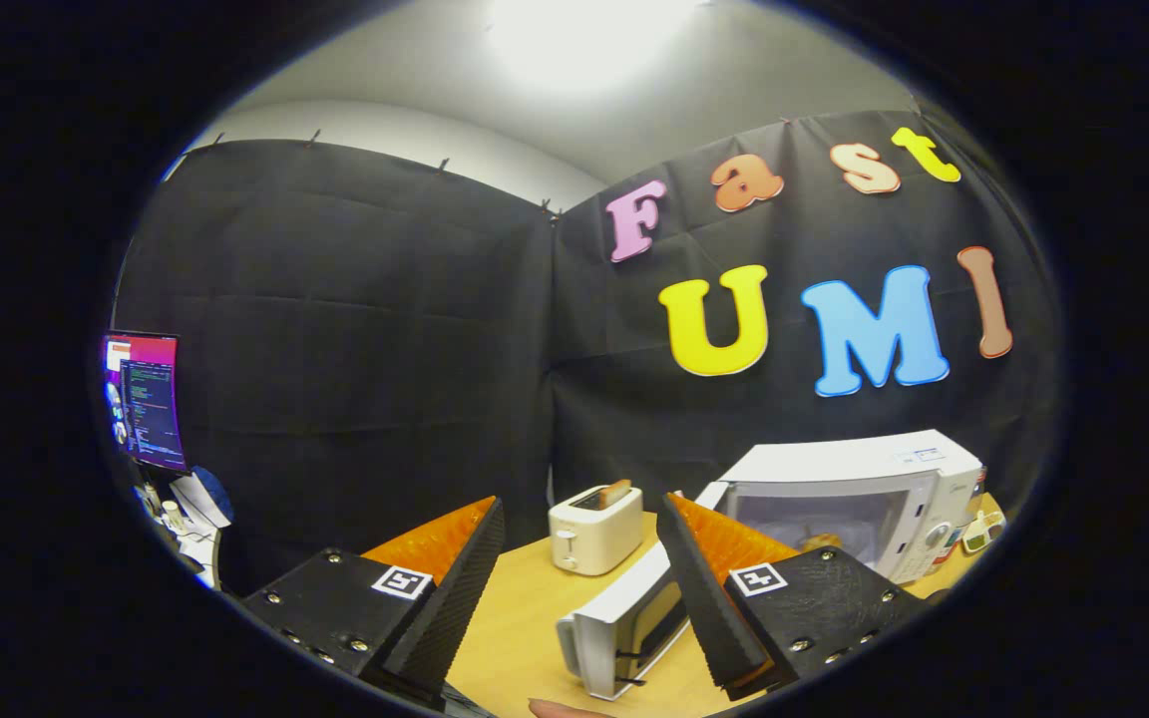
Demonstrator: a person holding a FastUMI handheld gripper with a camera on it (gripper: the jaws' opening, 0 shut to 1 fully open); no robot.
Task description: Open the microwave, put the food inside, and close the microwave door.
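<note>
A white microwave stands on the wooden table beyond my right finger, and its door is swung wide open toward me. Something yellowish, likely the food, lies inside the cavity, partly hidden by my right finger. My gripper is open with nothing between its fingers. The door's free edge with its handle sits between the fingers, closer to the right finger, and I cannot tell whether that finger touches it.
A white toaster with a slice sticking out stands on the table just ahead, between the fingers. A monitor and a cluttered desk are off to the left. Small items sit right of the microwave.
</note>
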